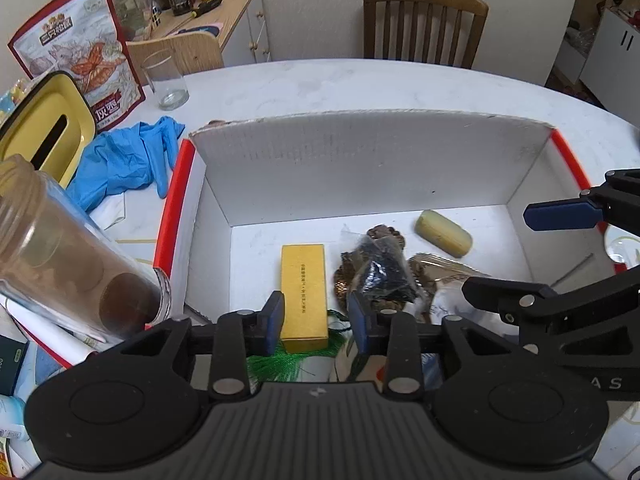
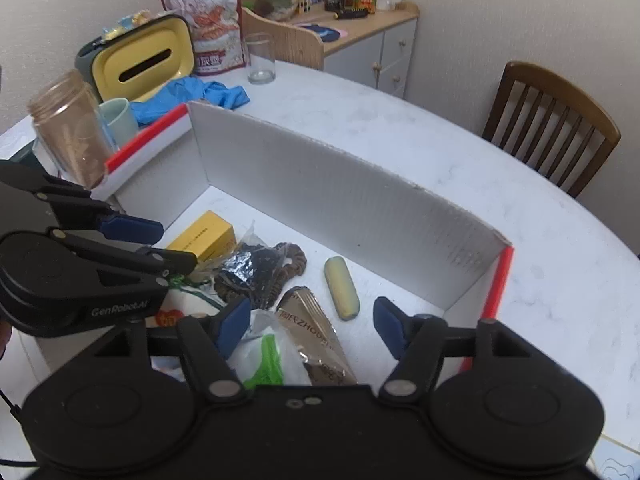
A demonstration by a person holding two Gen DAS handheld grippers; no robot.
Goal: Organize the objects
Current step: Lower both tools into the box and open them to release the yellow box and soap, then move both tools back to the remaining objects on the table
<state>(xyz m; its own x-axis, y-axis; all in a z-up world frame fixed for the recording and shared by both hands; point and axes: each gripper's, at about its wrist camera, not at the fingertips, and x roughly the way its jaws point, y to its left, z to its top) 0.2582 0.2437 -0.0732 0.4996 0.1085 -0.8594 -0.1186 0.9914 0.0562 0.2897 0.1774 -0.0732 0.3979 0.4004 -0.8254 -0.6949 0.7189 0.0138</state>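
Observation:
A white box with red edges (image 1: 360, 160) (image 2: 344, 200) stands on the table. Inside lie a yellow carton (image 1: 303, 292) (image 2: 206, 234), a clear bag of dark pieces (image 1: 382, 270) (image 2: 256, 266), a pale yellow-green cylinder (image 1: 443, 233) (image 2: 341, 287), and a gold wrapper (image 2: 316, 332). My left gripper (image 1: 316, 322) is open, its pads either side of the yellow carton's near end, not touching. My right gripper (image 2: 310, 328) is open and empty above the gold wrapper and a clear bag with green print (image 2: 266, 356). The right gripper also shows in the left wrist view (image 1: 556, 256).
Left of the box stand a brown plastic jar (image 1: 60, 256) (image 2: 72, 132), blue gloves (image 1: 128, 160) (image 2: 192, 92), a yellow tissue box (image 1: 44, 128) (image 2: 140, 60), a glass (image 1: 166, 80) (image 2: 260, 58) and a snack bag (image 1: 80, 56). A wooden chair (image 1: 424, 24) stands behind the table.

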